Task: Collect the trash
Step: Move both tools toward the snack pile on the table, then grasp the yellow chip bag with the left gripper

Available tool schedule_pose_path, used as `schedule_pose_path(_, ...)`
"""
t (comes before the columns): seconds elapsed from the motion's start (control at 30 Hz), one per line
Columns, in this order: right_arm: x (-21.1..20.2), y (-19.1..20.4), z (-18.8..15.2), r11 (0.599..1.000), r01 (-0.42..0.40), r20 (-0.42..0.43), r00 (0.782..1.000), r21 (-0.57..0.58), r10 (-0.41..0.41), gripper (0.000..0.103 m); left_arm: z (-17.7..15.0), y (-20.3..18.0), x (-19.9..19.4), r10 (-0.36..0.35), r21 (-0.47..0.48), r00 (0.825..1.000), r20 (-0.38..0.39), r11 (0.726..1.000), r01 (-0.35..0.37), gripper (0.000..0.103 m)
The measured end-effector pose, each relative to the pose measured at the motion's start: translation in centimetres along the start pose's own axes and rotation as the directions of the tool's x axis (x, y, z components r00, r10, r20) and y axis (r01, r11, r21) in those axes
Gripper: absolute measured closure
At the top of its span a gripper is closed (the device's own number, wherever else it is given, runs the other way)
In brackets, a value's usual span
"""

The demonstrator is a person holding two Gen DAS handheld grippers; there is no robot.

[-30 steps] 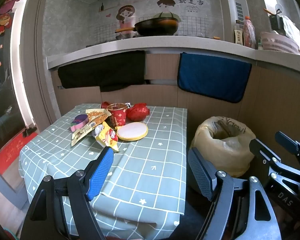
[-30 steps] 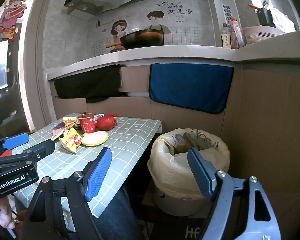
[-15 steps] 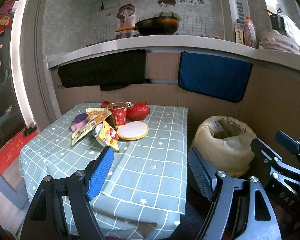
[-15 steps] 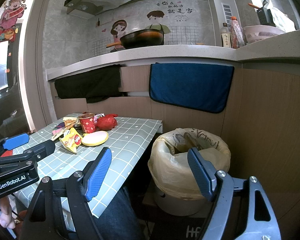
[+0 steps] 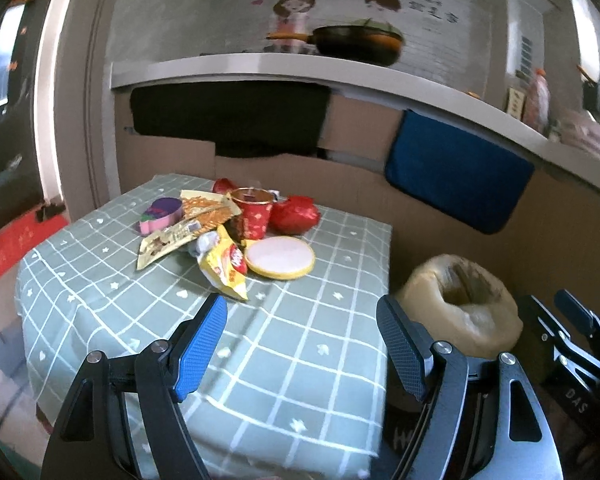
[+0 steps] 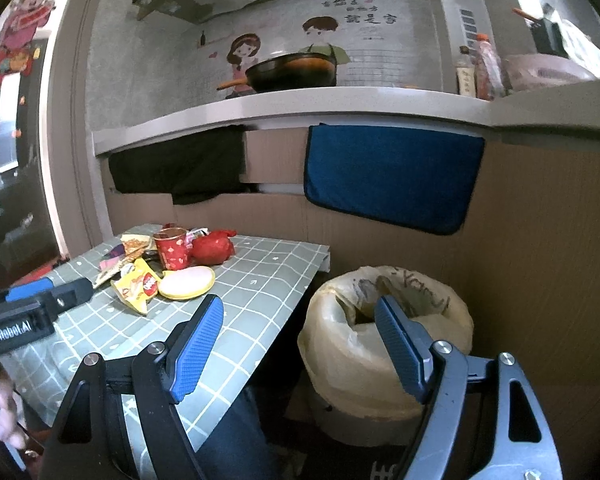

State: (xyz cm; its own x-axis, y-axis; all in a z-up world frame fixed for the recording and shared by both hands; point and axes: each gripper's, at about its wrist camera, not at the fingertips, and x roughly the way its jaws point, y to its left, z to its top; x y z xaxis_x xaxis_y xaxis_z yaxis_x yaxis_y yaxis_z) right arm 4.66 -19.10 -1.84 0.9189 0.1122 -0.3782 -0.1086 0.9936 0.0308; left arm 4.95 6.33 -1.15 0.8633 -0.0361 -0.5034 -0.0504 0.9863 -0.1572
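A heap of trash lies on the checked green table [image 5: 292,352]: a yellow snack bag [image 5: 226,268], a round yellow-rimmed lid [image 5: 280,258], a red paper cup [image 5: 255,213], a red crumpled bag [image 5: 296,214], a long printed wrapper [image 5: 172,240] and a purple and pink piece [image 5: 160,216]. My left gripper [image 5: 302,344] hangs open over the table's near part, short of the heap. My right gripper [image 6: 298,340] is open too, between the table edge [image 6: 284,312] and a bin lined with a yellowish bag [image 6: 388,320]. The same heap shows in the right wrist view, with the snack bag [image 6: 138,286] nearest.
The bin [image 5: 460,308] stands on the floor right of the table, against a wooden wall panel. A blue cloth [image 6: 392,180] and a black cloth [image 6: 180,172] hang under a counter that carries a wok [image 6: 292,74]. A hand [image 6: 4,412] holds the left gripper's body [image 6: 32,312].
The left gripper has swung forward and tipped down toward the table, so the trash heap looms larger; its view is blurred by motion. The right gripper has shifted only slightly.
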Motion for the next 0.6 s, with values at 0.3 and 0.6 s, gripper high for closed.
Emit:
schedule_pose_path(0.3, 7.1, 3.6, 2.4, 0.992, -0.067, -0.041, 0.997, -0.111, 0.063, 0.027, 2.6, 9.8, 5.5, 0.036, -0.082, 0.999, -0.009, 0.996, -0.037, 0.031)
schedule_pose_path(0.6, 14.6, 6.7, 2.4, 0.979, -0.163, -0.134, 0.98, -0.123, 0.146, 0.027, 2.9, 15.0, 11.3, -0.061, -0.166, 0.991, -0.121, 0.985, 0.04, 0.033)
